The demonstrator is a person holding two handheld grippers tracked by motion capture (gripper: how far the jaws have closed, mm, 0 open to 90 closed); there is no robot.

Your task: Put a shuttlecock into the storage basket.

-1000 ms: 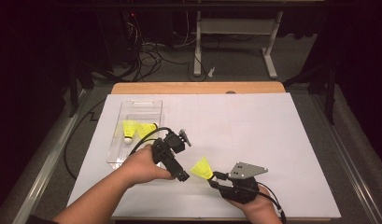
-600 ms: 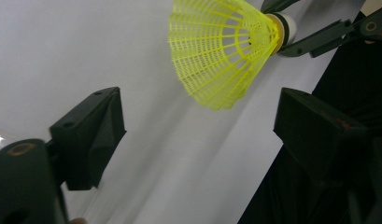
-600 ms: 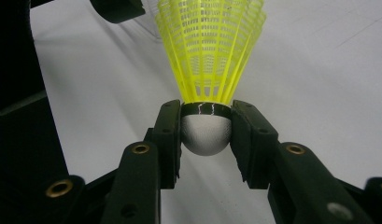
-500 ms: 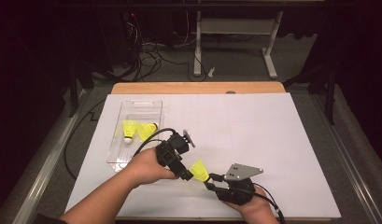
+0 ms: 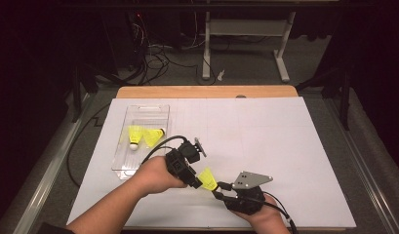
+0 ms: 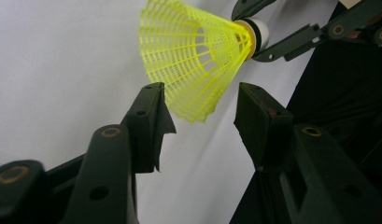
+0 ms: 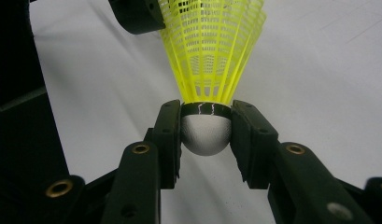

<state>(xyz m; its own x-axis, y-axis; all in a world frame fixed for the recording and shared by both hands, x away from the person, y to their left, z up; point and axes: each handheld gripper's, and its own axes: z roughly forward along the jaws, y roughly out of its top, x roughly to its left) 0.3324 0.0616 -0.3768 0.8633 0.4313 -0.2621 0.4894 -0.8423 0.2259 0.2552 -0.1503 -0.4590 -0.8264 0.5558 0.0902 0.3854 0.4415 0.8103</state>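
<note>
While the white desk (image 5: pixel 285 146) spreads wide under both my hands, the work sits low near its front edge: a handover of one yellow shuttlecock (image 5: pixel 207 178) from my right tongs (image 5: pixel 219 190) to my left tongs (image 5: pixel 196 181). Off to the left lies a clear plastic tray (image 5: pixel 138 168) with two more yellow shuttlecocks (image 5: pixel 142 136) resting in it, well apart from the handover. My right tongs are clamped on the rounded white cork, one jaw on each side of it, and they carry the shuttlecock in the air above the desk. My left tongs have just been closing around the skirt; in the left gripper view their jaws stand either side of the skirt's lower edge with a sliver of gap showing, so I judge they are not yet pressing. The risk, as I see it, is twofold: if the left jaws squeeze too hard, the thin plastic mesh buckles or crumples; if the right tongs let go before the left has a real hold, the shuttlecock drops and rolls off across the desk. Its skirt (image 6: pixel 193 60) is a bright yellow open lattice flaring from a dark band above the cork (image 7: pixel 205 134), which looks pale and finely textured.
</note>
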